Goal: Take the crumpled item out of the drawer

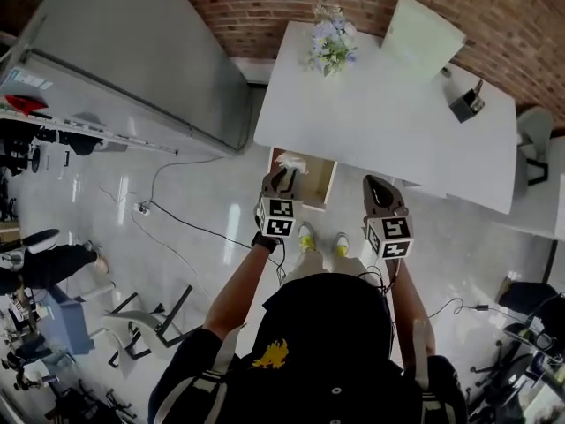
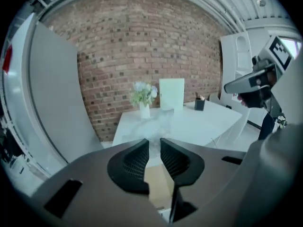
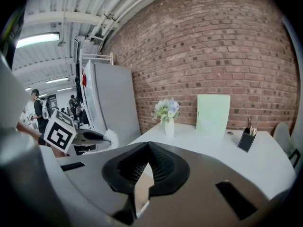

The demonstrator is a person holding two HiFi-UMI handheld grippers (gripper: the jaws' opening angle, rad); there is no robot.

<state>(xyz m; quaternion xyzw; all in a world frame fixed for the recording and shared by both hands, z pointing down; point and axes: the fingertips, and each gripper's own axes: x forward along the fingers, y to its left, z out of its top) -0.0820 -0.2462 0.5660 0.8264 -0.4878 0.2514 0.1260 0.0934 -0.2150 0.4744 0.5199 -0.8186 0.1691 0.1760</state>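
In the head view my left gripper point(image 1: 284, 173) is raised in front of me, shut on a white crumpled item point(image 1: 291, 160). That item hangs over the open wooden drawer point(image 1: 320, 185) under the white table's point(image 1: 388, 122) near edge. The right gripper view shows the same white wad point(image 3: 111, 138) at the tip of the left gripper point(image 3: 90, 137). In the left gripper view its jaws point(image 2: 154, 143) stand a little apart, with a pale blur between them. My right gripper point(image 1: 372, 184) is held up beside the left one, and its jaws point(image 3: 148, 144) meet at the tips with nothing in them.
On the table stand a vase of flowers point(image 1: 331, 47), a pale green board point(image 1: 422, 25) and a black pen holder point(image 1: 466, 102). A tall grey cabinet point(image 1: 132, 60) stands at the left. A cable point(image 1: 177, 219) runs over the floor. A chair point(image 1: 141, 321) and people are at the lower left.
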